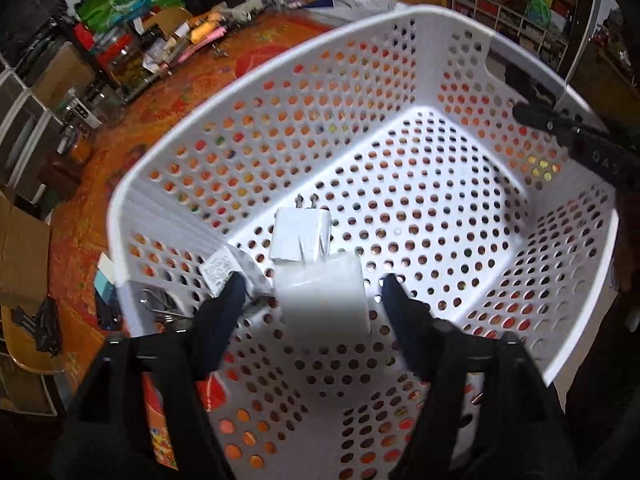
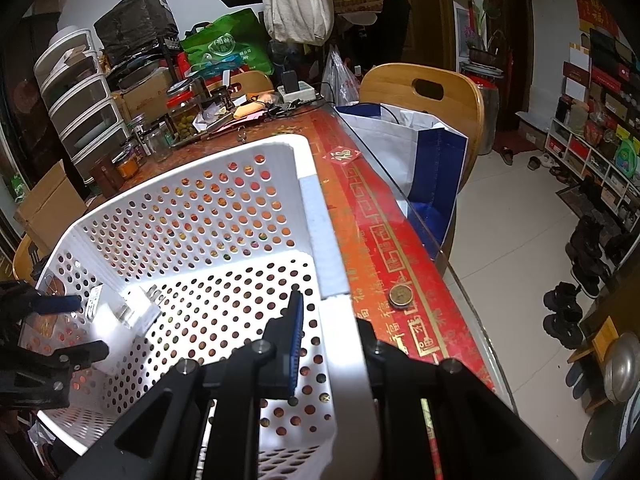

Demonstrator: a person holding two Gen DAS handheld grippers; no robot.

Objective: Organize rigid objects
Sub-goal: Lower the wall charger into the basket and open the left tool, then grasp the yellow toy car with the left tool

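Cluttered home dining room, wooden chair (image 2: 424, 92), shoes (image 2: 564, 312), jars (image 2: 184, 114)

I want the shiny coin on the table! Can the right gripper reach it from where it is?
Probably not right away. The right gripper is clamped across the white basket's rim. The coin lies bare on the red tablecloth just beyond, so once the gripper lets go, nothing blocks it.

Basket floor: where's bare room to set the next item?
Basket floor is bare from the white charger across to the far and right walls. Crowded at the near-left corner: charger, a blurred white block between the open left tongs, and a label.
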